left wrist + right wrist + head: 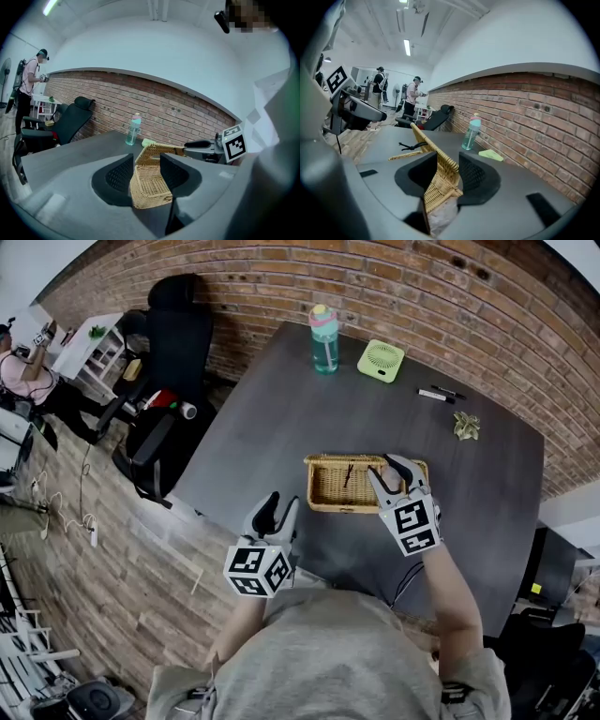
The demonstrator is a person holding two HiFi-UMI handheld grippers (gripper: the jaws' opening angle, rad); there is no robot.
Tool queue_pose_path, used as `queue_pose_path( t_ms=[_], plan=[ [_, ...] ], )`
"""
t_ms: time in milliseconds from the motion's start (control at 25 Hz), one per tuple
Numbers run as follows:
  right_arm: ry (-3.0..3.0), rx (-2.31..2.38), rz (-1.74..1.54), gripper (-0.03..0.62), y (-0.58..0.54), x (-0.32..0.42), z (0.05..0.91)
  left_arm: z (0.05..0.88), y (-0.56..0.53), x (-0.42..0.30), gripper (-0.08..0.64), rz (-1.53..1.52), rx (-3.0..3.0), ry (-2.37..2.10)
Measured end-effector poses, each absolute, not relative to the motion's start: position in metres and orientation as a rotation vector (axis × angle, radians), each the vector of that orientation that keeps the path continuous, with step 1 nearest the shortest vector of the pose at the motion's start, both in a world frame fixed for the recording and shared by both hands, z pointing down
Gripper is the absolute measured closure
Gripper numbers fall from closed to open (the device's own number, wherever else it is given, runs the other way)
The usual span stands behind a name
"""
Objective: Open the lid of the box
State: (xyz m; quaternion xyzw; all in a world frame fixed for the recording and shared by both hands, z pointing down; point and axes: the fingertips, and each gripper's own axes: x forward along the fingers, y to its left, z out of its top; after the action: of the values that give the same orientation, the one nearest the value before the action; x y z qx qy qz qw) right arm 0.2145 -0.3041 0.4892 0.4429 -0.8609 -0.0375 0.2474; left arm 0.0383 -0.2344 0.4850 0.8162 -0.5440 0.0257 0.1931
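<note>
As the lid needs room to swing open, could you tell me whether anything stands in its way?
Nothing visible does. The right claw holds the lid up, and the table around the box is bare; the bottle and fan stand far off.

Dark table (281, 418): wicker box (337, 486) near front edge, teal bottle (323, 341), green fan (381, 360), markers (437, 395), crumpled wad (466, 426).

I get even, fairly bright indoor light from ceiling tubes (407, 47) overhead. Shadows soft; the dark table (375, 418) shows no glare. Heavy fisheye in all three views: black corners, brick wall (375, 287) courses bending. In my right gripper view the lid (440, 173) is sharp mid-frame but smears close to the lens.
</note>
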Motion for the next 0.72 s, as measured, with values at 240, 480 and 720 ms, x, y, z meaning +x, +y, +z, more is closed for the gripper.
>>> queue_pose_path(
  t_ms=[240,480,720],
  plan=[
    [-2.352,1.185,-0.105,0.457,-0.324,0.215,0.482,0.486,-0.248,0.042,0.385,0.069,2.3,-1.503],
    [-2.334,1.148,-0.106,0.468,-0.343,0.215,0.477,0.489,-0.26,0.044,0.385,0.081,2.305,-1.479],
    [-2.332,1.155,-0.083,0.469,-0.357,0.216,0.477,0.494,-0.268,0.044,0.385,0.09,2.299,-1.471]
  ],
)
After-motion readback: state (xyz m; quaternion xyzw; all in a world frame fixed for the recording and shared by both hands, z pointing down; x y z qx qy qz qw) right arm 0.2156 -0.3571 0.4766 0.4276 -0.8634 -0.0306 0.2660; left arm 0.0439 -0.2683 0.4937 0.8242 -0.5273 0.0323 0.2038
